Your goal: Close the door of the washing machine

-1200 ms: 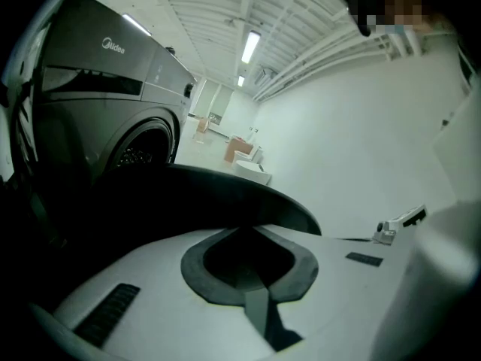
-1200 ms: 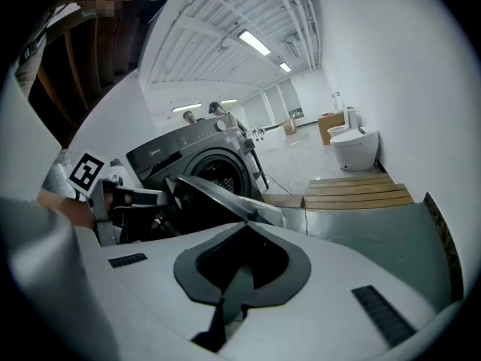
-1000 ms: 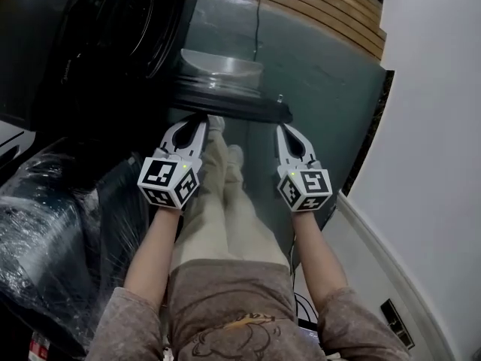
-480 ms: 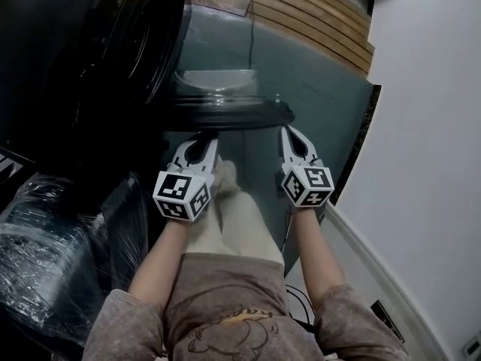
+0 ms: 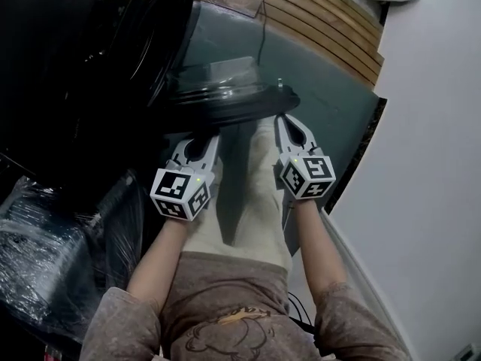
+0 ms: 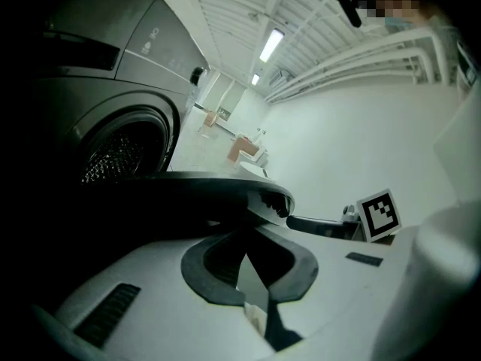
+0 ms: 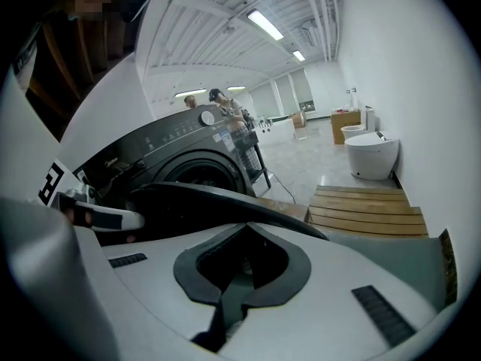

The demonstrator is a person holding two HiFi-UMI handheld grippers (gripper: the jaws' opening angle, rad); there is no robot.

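Note:
The black washing machine (image 5: 90,59) fills the upper left of the head view. Its round door (image 5: 225,100) stands open, swung out over the floor with the glass bowl facing away from me. My left gripper (image 5: 201,138) is shut and holds nothing, its tips just below the door's near rim. My right gripper (image 5: 284,120) is also shut and holds nothing, its tips at the door's right end by the latch. In the left gripper view the door (image 6: 188,194) arches right above the gripper tips (image 6: 245,232), with the drum opening (image 6: 120,153) behind. In the right gripper view the door (image 7: 218,198) crosses just beyond the tips (image 7: 247,226).
A plastic-wrapped bulky thing (image 5: 45,254) sits at the lower left beside the machine. A slatted wooden platform (image 5: 323,13) lies beyond the grey floor (image 5: 331,104). A white wall (image 5: 428,164) runs along the right. My legs (image 5: 240,201) stand under the grippers. A toilet (image 7: 370,155) stands far off.
Both grippers have come up closer to the door's outer rim, the right one reaching its latch end. The door now sits tilted in the head view, its right end higher.

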